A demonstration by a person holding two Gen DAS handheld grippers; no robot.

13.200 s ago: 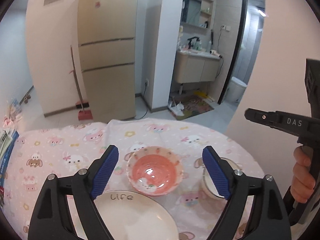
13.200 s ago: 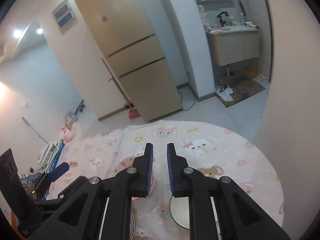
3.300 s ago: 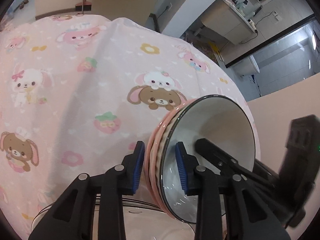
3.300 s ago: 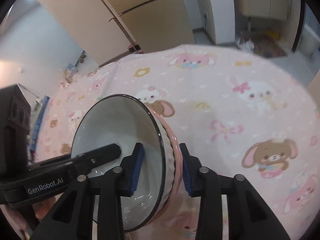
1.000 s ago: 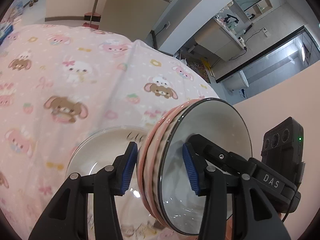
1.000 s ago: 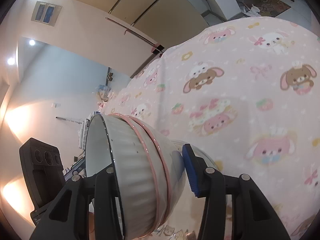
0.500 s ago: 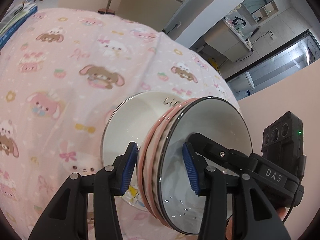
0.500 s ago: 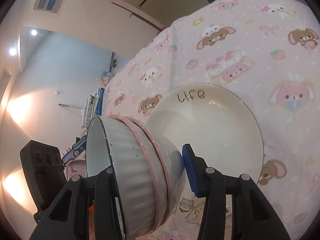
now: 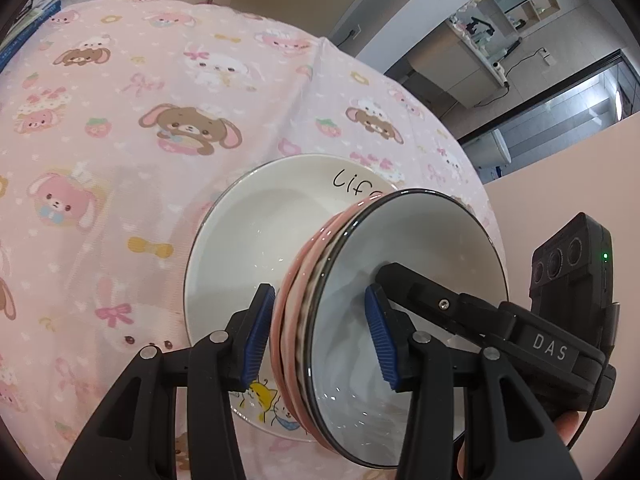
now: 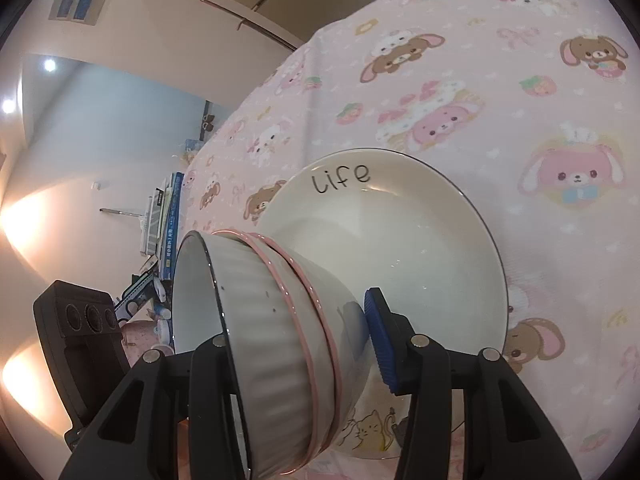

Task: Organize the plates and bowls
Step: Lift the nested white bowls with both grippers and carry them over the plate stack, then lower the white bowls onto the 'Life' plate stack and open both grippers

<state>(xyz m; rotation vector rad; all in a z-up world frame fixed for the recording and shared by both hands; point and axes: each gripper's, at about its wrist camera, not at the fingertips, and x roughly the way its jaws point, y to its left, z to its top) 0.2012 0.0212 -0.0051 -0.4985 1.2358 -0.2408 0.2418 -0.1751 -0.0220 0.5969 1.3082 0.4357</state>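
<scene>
Bowls nested in a stack (image 9: 344,320), a grey-white ribbed one inside pink-rimmed ones, hang tilted on edge over the cream round plate lettered "life" (image 9: 256,232), which lies on the pink cartoon-print cloth of the bench (image 9: 120,160), toward its right edge. In the left wrist view, the left hand-held gripper (image 9: 320,340) clamps the stack's near rim, and the right one's finger reaches inside the bowl.

From the right wrist, the right hand-held gripper (image 10: 300,344) pinches the opposite rim; its left pad is hidden, probably inside. The step in hand looks like setting the stack onto the plate: next, level it, lower it centrally, then release.
</scene>
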